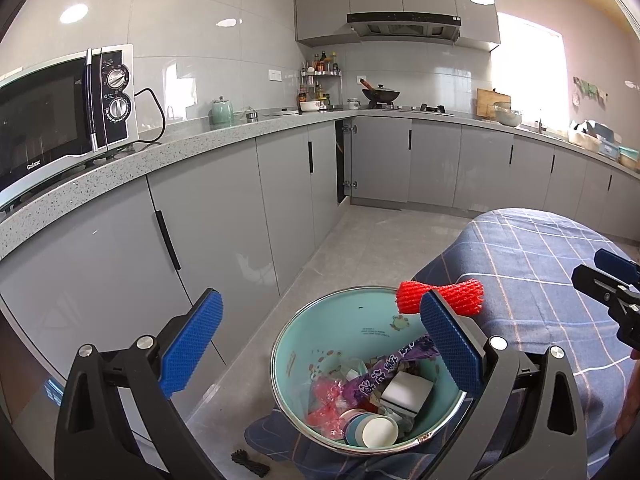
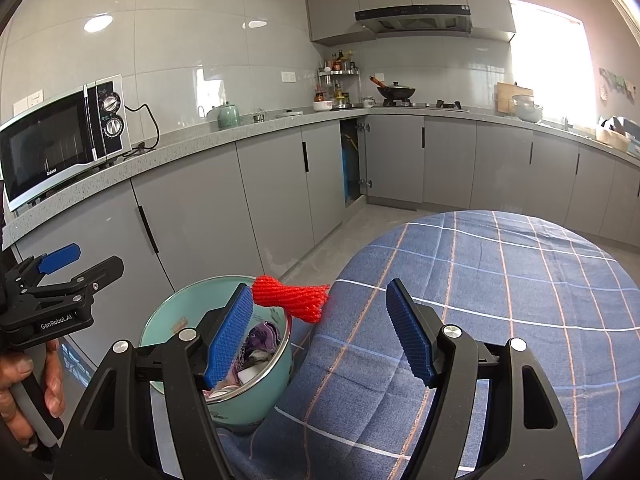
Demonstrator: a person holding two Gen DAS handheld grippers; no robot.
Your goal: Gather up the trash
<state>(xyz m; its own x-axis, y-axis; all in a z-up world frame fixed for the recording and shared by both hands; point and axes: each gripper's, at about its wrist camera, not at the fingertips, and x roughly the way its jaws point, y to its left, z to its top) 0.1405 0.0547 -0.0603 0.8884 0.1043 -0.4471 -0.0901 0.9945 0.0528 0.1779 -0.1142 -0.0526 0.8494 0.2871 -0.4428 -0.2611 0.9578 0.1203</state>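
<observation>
A red foam net (image 1: 440, 298) lies on the edge of the blue plaid tablecloth (image 1: 540, 272), touching the rim of a teal bin (image 1: 340, 324). Inside the bin are a purple wrapper (image 1: 384, 372), a white box (image 1: 408, 394), a paper cup (image 1: 376, 430) and red plastic (image 1: 328, 404). My left gripper (image 1: 320, 344) hangs open over the bin, holding nothing. My right gripper (image 2: 320, 340) stands open above the tablecloth (image 2: 500, 300), with the red net (image 2: 290, 298) just past its left fingertip. The bin (image 2: 176, 320) sits low on its left.
A grey counter (image 1: 200, 140) with a microwave (image 1: 60, 120) runs along the left, with cabinets below it. One cabinet door (image 1: 344, 160) in the corner stands ajar. A small black item (image 1: 250, 462) lies on the floor by the bin. A hand (image 2: 24, 380) holds the left gripper's handle.
</observation>
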